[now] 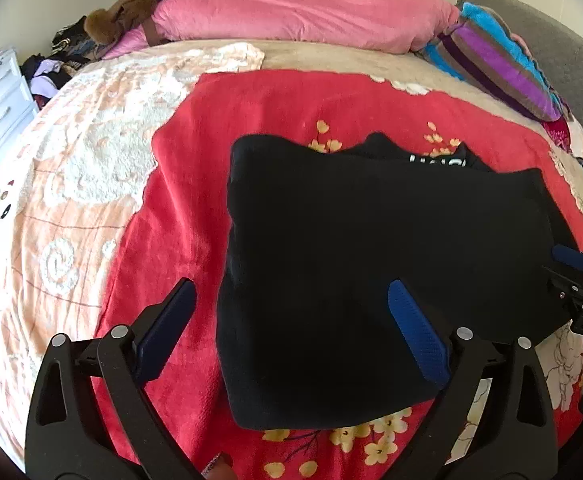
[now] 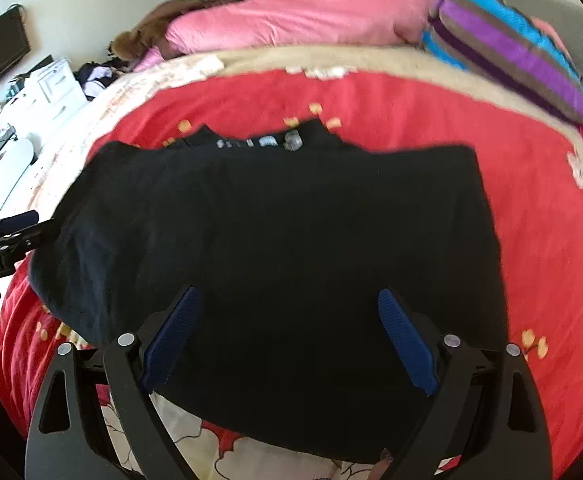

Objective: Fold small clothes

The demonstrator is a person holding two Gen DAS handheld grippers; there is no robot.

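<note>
Both my grippers, left gripper [image 1: 291,328] and right gripper [image 2: 289,334], hover with jaws spread, holding nothing; black garment [image 1: 371,260] lies flat on the bed [image 1: 91,200], long axis left-right, directly ahead.

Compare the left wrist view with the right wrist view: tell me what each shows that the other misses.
Left only: the right tool at its right edge, and the peach blanket spread wide. Right only: the left tool at its left edge, and a dark screen by the wall. Both: the black garment lying on the red blanket, the pink duvet and the striped pillow.
</note>
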